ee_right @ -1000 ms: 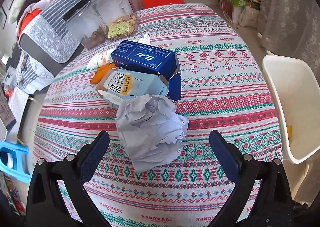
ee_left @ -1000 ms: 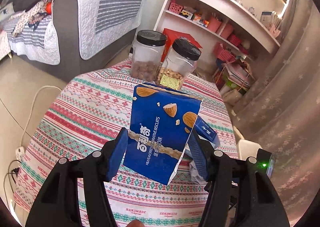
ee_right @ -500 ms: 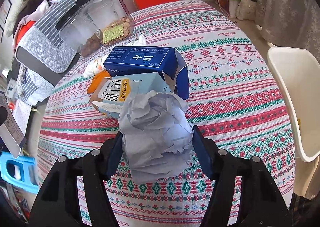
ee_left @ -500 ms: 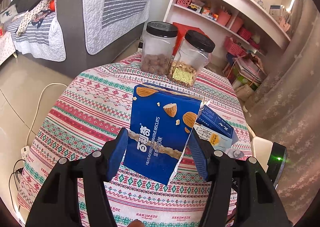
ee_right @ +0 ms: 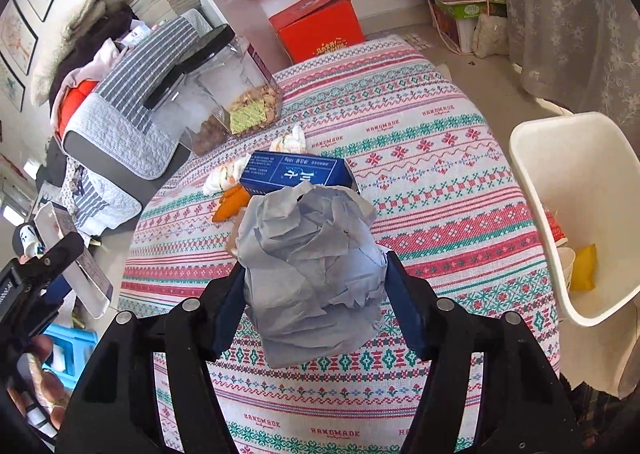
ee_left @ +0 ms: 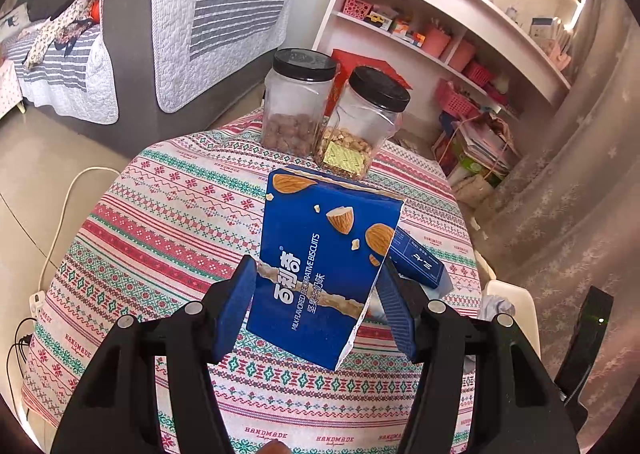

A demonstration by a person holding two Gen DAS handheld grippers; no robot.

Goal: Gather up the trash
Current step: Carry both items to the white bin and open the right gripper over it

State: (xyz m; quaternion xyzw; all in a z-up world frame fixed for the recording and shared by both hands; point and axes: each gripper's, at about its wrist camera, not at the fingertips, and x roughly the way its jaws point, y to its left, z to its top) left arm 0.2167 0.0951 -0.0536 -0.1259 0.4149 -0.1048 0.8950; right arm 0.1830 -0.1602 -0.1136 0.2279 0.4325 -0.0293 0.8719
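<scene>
My left gripper [ee_left: 316, 308] is shut on a blue almond biscuit box [ee_left: 320, 262] and holds it above the round table. My right gripper [ee_right: 312, 294] is shut on a crumpled grey-blue paper ball [ee_right: 310, 274], lifted off the cloth. A dark blue carton [ee_right: 294, 173] lies on the table behind the paper, with an orange wrapper [ee_right: 230, 202] and white tissues [ee_right: 222, 176] beside it. The carton also shows in the left wrist view [ee_left: 418, 264]. A white trash bin [ee_right: 576, 214] stands off the table's right edge, with a yellow wrapper inside.
Two black-lidded clear jars [ee_left: 298, 102] [ee_left: 366, 122] of snacks stand at the table's far edge. The patterned tablecloth [ee_left: 160, 222] covers the table. A grey sofa [ee_left: 132, 46], white shelves [ee_left: 440, 6] and a red box [ee_right: 320, 30] lie beyond.
My right gripper closed on the paper ball and lifted it off the table, and the white bin came further into view. My left gripper rose a little with the biscuit box.
</scene>
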